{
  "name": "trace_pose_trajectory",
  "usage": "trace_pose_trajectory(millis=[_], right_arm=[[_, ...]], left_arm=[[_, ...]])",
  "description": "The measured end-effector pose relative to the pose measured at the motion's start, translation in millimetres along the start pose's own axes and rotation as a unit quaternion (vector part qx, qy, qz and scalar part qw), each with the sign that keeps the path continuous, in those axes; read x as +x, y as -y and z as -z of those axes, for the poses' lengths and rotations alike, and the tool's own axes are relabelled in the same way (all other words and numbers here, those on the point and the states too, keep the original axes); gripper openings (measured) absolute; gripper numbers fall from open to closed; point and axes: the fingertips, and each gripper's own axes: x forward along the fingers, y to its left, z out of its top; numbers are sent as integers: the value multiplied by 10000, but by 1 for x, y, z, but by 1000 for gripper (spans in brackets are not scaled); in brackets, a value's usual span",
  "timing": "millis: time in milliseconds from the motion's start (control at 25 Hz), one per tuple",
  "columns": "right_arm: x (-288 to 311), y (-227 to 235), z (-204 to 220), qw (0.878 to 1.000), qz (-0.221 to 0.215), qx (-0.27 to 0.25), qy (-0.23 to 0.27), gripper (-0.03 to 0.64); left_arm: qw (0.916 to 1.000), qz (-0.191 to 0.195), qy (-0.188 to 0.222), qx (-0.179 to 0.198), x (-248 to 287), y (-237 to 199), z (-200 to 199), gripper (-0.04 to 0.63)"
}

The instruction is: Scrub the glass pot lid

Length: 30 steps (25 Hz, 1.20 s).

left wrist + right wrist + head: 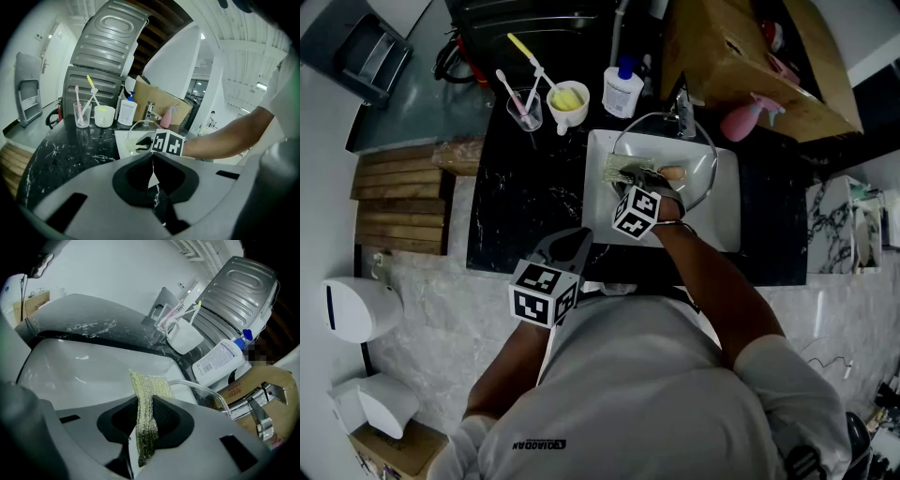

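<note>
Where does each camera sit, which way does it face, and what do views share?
Head view: on the person's head, facing down at the sink and glass lid; torso, left gripper, right gripper show.
Left gripper view: on that gripper, facing across the counter toward the sink; shut empty jaws, right forearm show.
Right gripper view: over the sink; jaws clamp scrub cloth.
Shared: all show the white bottle.

Two grippers: the left gripper (152, 161) and the right gripper (143, 427). There is one glass lid (698, 150), one scrubbing cloth (147, 390), one white sink (727, 225), one tap (684, 112), one glass tumbler (525, 114), one mug (568, 105), three toothbrushes (521, 47), one white bottle (622, 92), one pink spray bottle (742, 119) and one cardboard box (741, 56).
</note>
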Motion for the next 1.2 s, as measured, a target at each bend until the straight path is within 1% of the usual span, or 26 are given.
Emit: trace_pose_trajectory(millis=[480, 680, 800, 960, 1200], right_arm=[[-4, -24, 8, 9996, -283, -71, 23, 98], [-5, -34, 12, 9990, -413, -149, 36, 98], [-7, -38, 17, 9985, -476, -256, 22, 98], [-10, -42, 23, 9975, -560, -429, 6, 98], [-15, -47, 33, 9942, -660, -854, -15, 98]], left_arm=[[10000, 79, -20, 28, 0, 4, 2, 15], [9998, 156, -120, 31, -1, 8, 3, 15], [9998, 157, -117, 38, -1, 8, 3, 15], [9999, 132, 2, 63, 1, 6, 2, 15], [9997, 214, -49, 121, 3, 11, 3, 15]])
